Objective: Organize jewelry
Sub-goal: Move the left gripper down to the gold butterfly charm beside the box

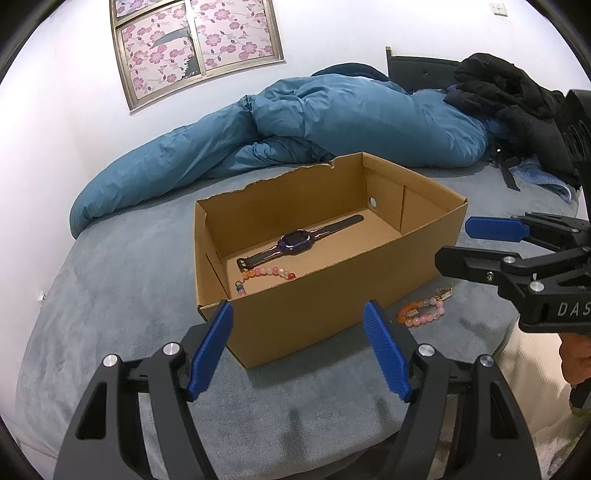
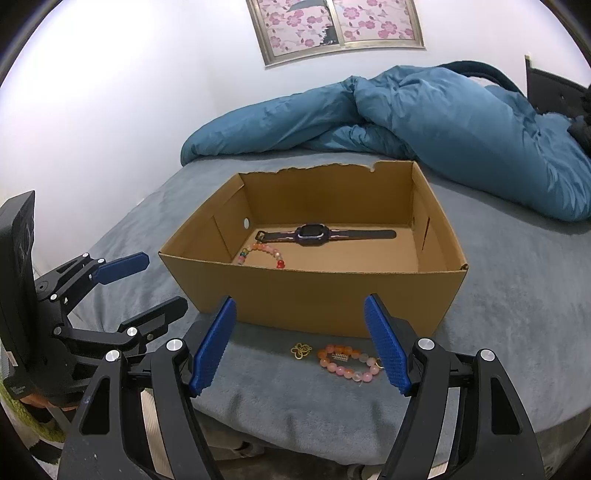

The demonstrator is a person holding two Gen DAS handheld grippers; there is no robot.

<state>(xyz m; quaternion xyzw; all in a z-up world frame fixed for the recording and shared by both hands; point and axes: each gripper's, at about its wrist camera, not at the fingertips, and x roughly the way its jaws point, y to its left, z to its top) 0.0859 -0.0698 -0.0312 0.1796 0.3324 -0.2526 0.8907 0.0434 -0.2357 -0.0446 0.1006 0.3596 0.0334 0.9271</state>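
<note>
A watch (image 2: 312, 233) and one beaded bracelet (image 2: 260, 251) lie inside the cardboard box (image 2: 314, 295). A second bracelet (image 2: 347, 363) and gold charm (image 2: 301, 350) remain on the bed (image 2: 517, 314), just before it. Both the right gripper (image 2: 299, 343) and left gripper (image 1: 297, 350) hover with jaws wide apart, empty; the likely next move is lowering the right onto that bracelet.

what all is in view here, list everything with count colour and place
cardboard box: 1, brown, open, on the bed
watch: 1, purple and black, flat inside the box
bead bracelet in box: 1, pink and orange, inside the box beside the watch
bead bracelet on bed: 1, pink and orange, in front of the box
gold charm: 1, gold, beside the outer bracelet
duvet: 1, blue, bunched behind the box
bed: 1, grey cover
dark clothes: 1 pile, black, far end
window: 1, pink floral film
left gripper: open
right gripper: open
</note>
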